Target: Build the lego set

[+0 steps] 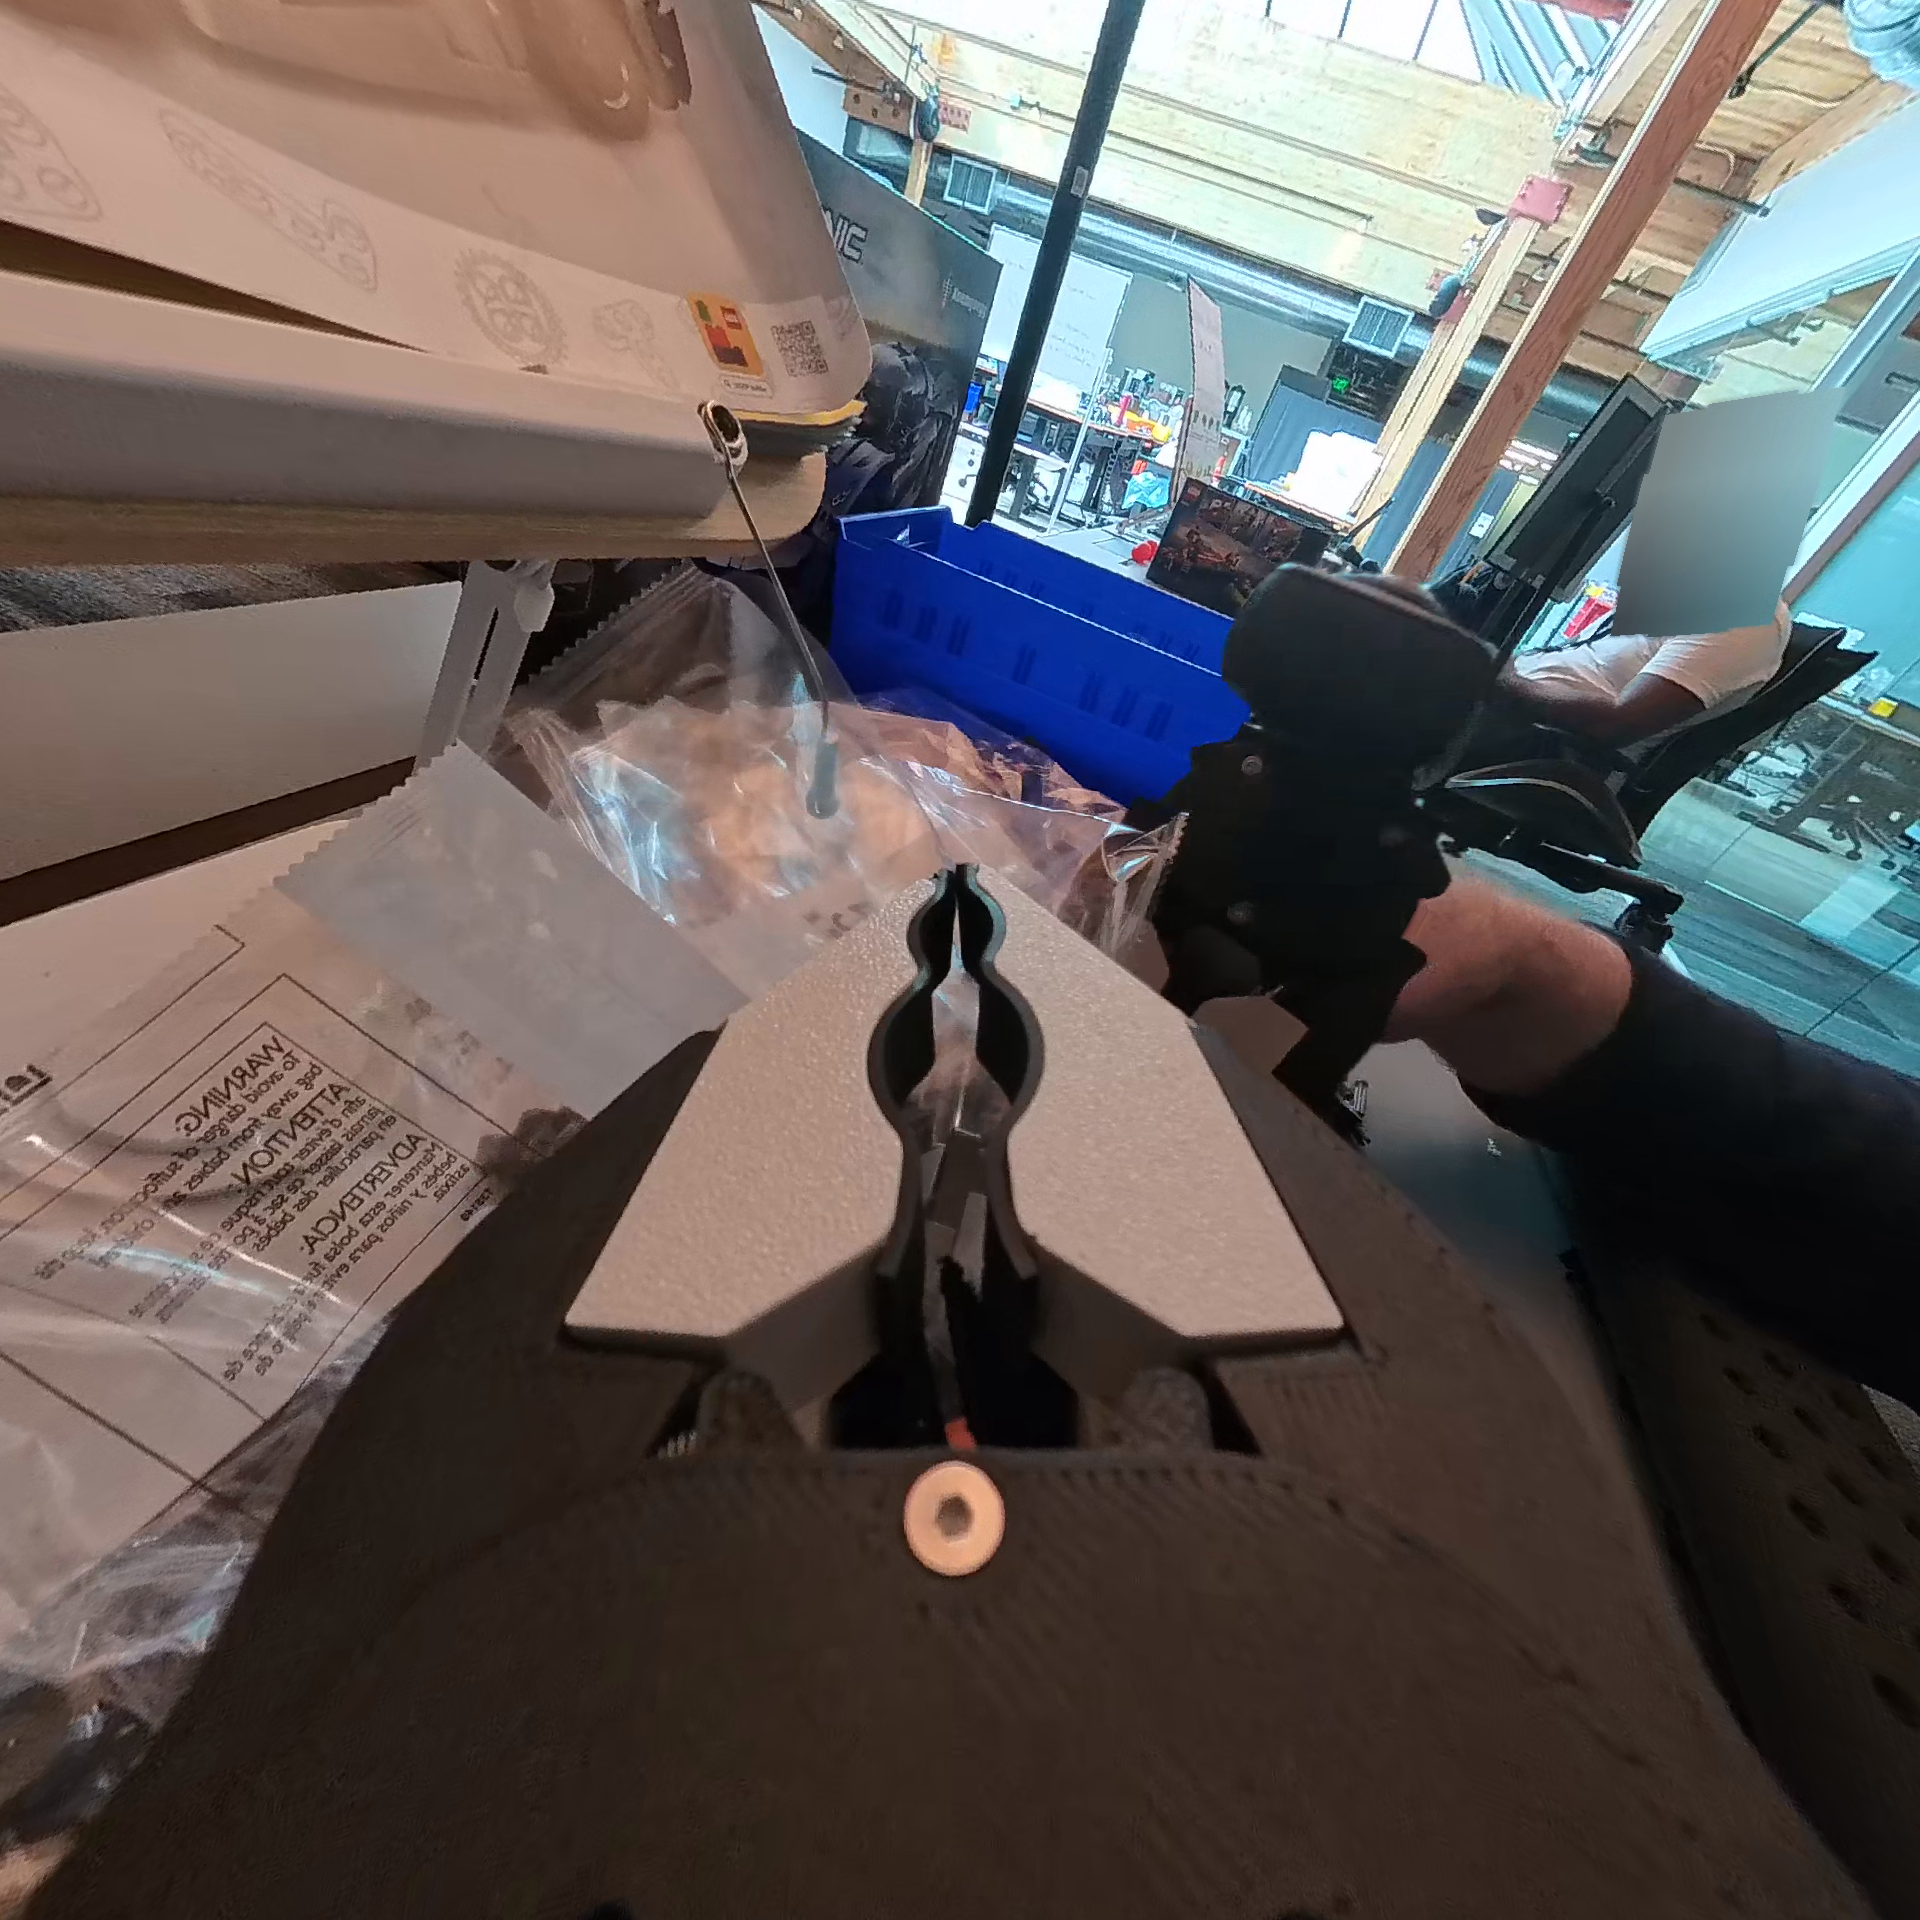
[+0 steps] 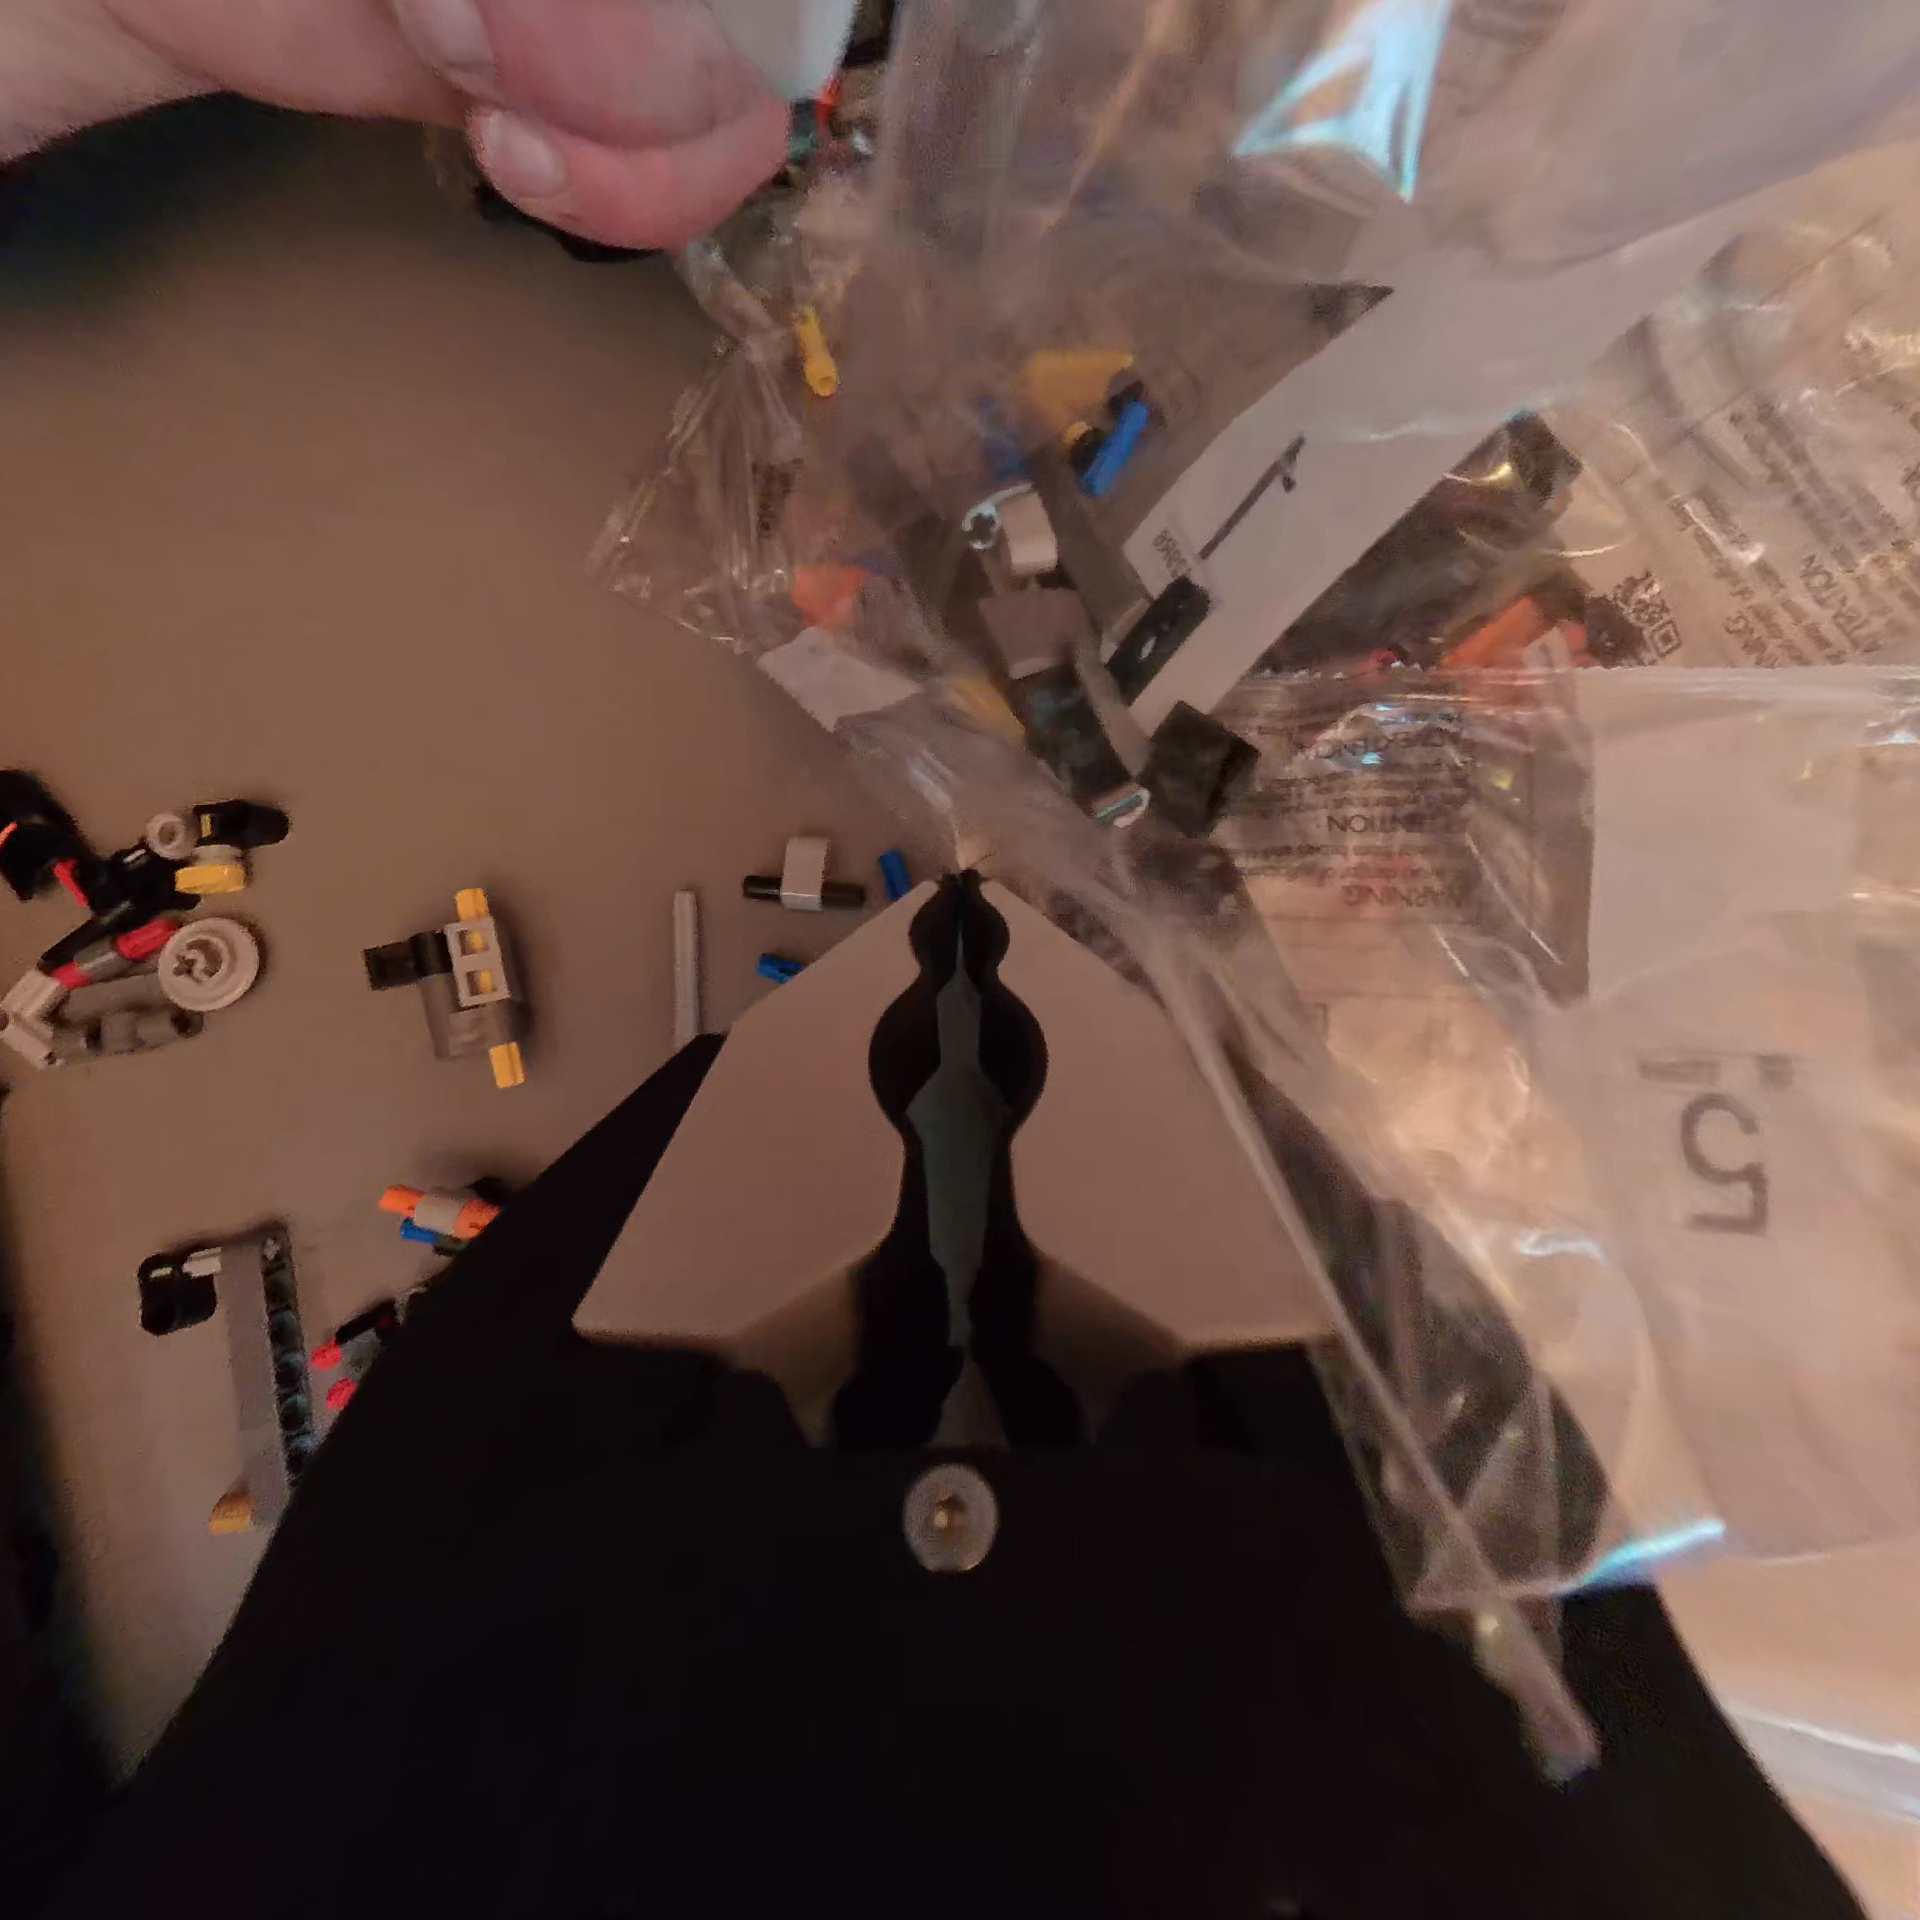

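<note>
My left gripper (image 1: 958, 883) is shut, with the film of a clear plastic bag (image 1: 748, 790) pinched between its pads. In the right wrist view the same bag (image 2: 1039, 499) hangs stretched above the brown table (image 2: 364, 520) and holds several small lego pieces, yellow, blue, grey, black and orange. My right gripper (image 2: 961, 883) is shut on the bag's lower edge, where the film bunches at its tips. A hand (image 2: 582, 114) at the top left grips the bag's far corner. The right gripper's black body (image 1: 1309, 831) shows beside the bag in the left wrist view.
Loose lego parts lie on the table: a grey and yellow sub-assembly (image 2: 473, 977), a cluster with a grey wheel (image 2: 135, 935), a grey axle (image 2: 686, 966), blue pins. More printed bags (image 1: 260, 1195), a blue bin (image 1: 1039, 644) and a white booklet (image 1: 416, 260) surround the left gripper. Left tips to right tips: about 12 centimetres. Measured from the fingertips, the grey axle (image 2: 686, 966) is 6 centimetres or so from the right gripper and 15 centimetres from the left.
</note>
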